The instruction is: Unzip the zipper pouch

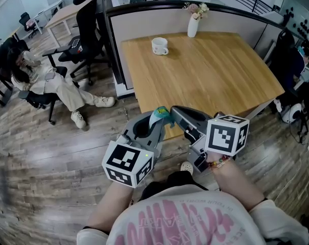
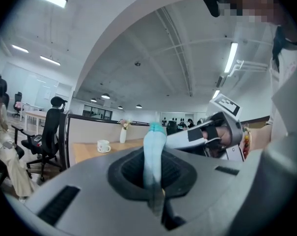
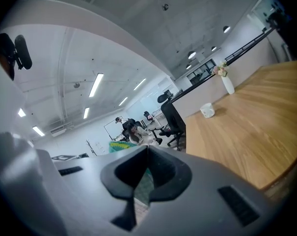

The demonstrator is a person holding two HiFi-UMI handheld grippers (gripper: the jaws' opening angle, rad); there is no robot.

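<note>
A small light-blue and teal zipper pouch [image 1: 160,117] hangs in the air between my two grippers, in front of the table's near edge. My left gripper [image 1: 150,128] is shut on it; in the left gripper view the pale blue cloth of the pouch [image 2: 154,154] stands up out of the closed jaws of that gripper [image 2: 155,183]. My right gripper [image 1: 181,117] comes in from the right and is shut on the pouch's other end. A strip of green patterned cloth [image 3: 145,187] shows pinched between its jaws [image 3: 146,178]. I cannot make out the zipper pull.
A wooden table [image 1: 215,80] lies ahead with a white mug [image 1: 160,46] and a white vase of flowers [image 1: 193,23] near its far edge. A black office chair [image 1: 85,32] and a seated person [image 1: 44,83] are at the left, on the wood floor.
</note>
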